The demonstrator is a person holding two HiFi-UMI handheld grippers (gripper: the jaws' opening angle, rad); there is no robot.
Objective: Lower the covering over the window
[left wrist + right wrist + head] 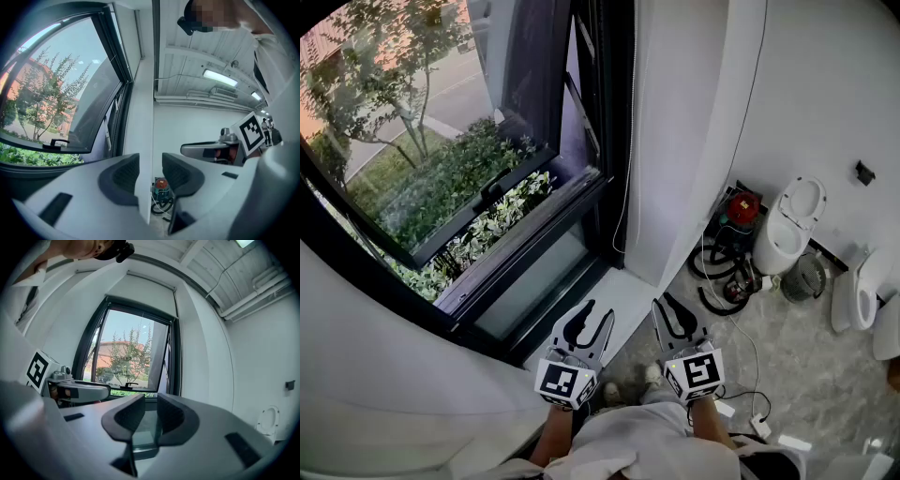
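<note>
Scene: the person stands facing the window, with both grippers held low in front of the sill.

Left gripper: jaws set wide apart, with nothing between the pads. The wall edge beside the window frame shows through the gap.

Right gripper: jaws apart with a narrower gap and nothing held. The lower glass pane shows between them.

Covering: the blind sits rolled up across the top of the window frame, leaving the glass uncovered. One sash is tilted outward. A thin cord hangs down the wall just right of the frame.

Floor area to the right: a red-topped vacuum cleaner beside a toilet.
</note>
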